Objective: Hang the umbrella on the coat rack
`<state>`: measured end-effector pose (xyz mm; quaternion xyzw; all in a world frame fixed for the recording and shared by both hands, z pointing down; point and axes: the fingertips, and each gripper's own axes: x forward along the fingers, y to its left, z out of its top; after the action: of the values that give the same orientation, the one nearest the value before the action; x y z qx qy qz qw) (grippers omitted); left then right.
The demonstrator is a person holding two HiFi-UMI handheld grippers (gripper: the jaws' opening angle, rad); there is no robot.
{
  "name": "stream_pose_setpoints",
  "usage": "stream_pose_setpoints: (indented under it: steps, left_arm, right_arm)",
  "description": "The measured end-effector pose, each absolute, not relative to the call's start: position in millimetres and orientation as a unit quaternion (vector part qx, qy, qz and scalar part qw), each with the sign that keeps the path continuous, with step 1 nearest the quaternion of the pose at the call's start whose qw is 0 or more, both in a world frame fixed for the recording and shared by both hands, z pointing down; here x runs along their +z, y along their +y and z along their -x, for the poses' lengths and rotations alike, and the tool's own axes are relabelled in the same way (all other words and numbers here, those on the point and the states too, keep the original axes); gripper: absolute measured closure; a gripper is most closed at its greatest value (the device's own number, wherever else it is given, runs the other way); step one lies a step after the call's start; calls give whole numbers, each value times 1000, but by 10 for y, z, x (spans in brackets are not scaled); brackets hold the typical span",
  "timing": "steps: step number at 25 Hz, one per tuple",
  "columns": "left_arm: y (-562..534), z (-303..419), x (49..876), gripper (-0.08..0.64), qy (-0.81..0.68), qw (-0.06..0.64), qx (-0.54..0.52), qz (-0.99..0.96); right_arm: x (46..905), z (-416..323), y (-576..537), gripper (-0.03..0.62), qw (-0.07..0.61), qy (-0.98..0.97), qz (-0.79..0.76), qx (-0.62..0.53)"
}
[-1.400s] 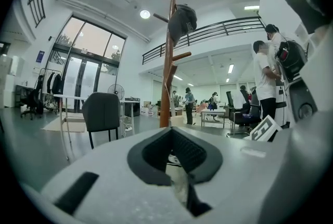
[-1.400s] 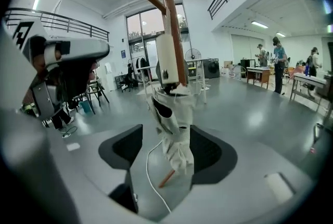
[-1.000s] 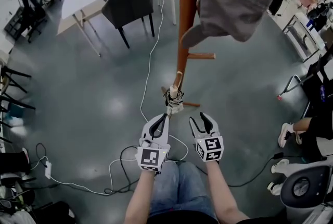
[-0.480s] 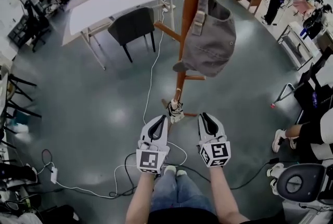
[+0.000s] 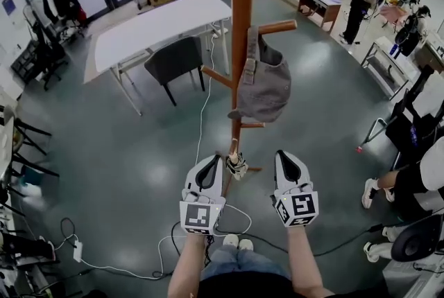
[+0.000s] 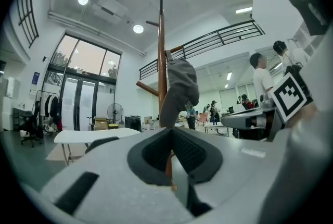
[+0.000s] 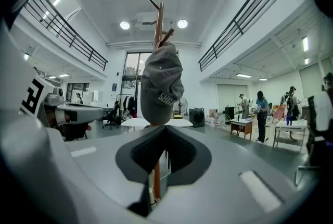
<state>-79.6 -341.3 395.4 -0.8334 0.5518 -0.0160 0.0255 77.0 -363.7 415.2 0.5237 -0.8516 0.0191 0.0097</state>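
Observation:
The brown wooden coat rack (image 5: 240,26) stands straight ahead, with a grey cap (image 5: 263,85) hanging from one of its pegs. A folded umbrella (image 5: 236,165) with a pale wooden handle rests on the floor against the rack's foot. My left gripper (image 5: 210,159) and right gripper (image 5: 286,154) hover side by side on my side of the rack, one either side of the umbrella and well above it. Both are shut and hold nothing. Each gripper view looks level over its closed jaws at the pole (image 6: 161,77) and the cap (image 7: 161,85).
A white table (image 5: 163,23) and a dark chair (image 5: 177,61) stand behind the rack at the left. White and black cables (image 5: 201,109) trail over the grey floor. People stand by desks at the back right (image 5: 361,2), and a seated person's legs (image 5: 388,186) show at the right.
Both grippers have risen. The right gripper's jaws, open a second ago, have shut on nothing. The head view has tilted up, so more of the rack and room shows.

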Motion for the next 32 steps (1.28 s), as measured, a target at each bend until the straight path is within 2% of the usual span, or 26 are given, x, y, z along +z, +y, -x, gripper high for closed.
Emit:
stream_pose_setpoints:
  steps: [15, 32]
  left_arm:
    - [-3426, 708, 3367, 552, 551, 50, 4, 833]
    - [-3309, 623, 3329, 552, 549, 46, 11, 834]
  right_arm:
    - [3463, -1120, -3534, 584, -34, -836, -548, -13]
    - [3445, -1193, -3378, 586, -30, -837, -546, -15]
